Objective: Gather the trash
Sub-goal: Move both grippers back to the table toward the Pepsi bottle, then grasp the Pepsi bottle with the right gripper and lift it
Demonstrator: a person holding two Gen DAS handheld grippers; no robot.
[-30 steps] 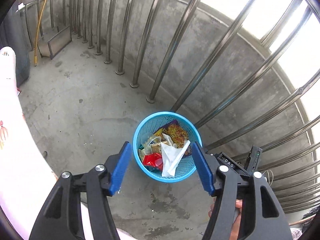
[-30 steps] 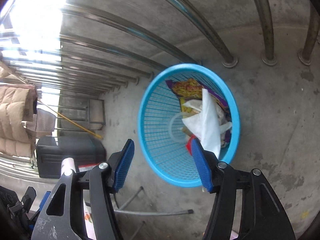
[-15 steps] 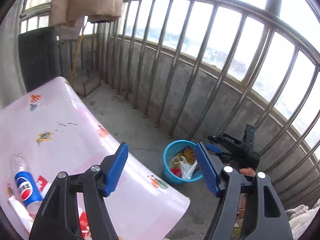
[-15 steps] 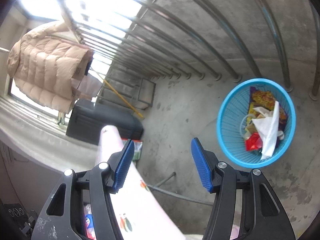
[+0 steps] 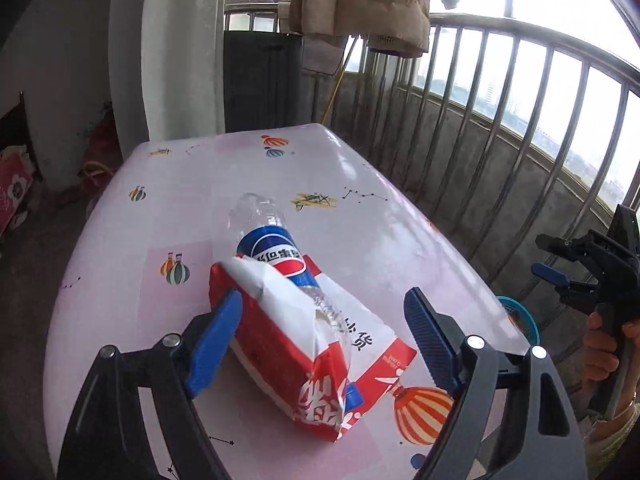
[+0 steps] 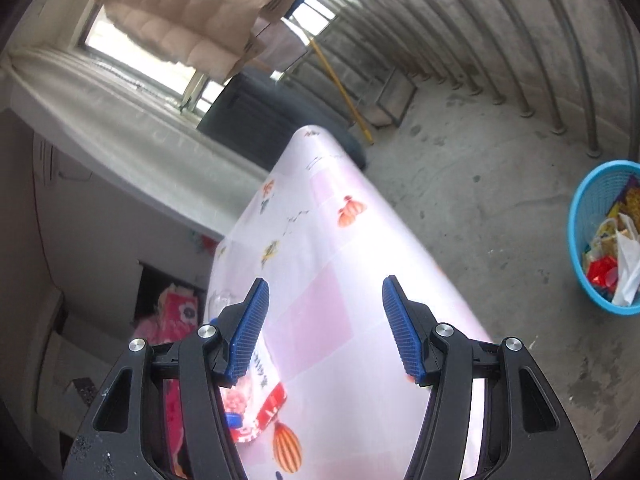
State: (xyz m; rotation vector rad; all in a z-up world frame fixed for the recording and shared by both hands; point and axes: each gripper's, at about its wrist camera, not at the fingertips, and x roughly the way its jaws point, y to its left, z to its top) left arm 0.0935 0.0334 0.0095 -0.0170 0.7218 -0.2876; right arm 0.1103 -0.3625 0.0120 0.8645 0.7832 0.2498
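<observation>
Left wrist view shows the left hand-held gripper (image 5: 322, 334) wide and empty, a light, crinkly packet (image 5: 308, 354) between its fingers under a slippery bottle (image 5: 276, 252) on the bench (image 5: 192, 200); pinch the packet's sides.

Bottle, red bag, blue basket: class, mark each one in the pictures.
bottle (image 5: 276, 254): left wrist view, on its blue label.
red bag (image 5: 272, 344): left wrist view, on its red side panel.
blue basket (image 6: 588, 200): right wrist view, on its mesh wall.
</observation>
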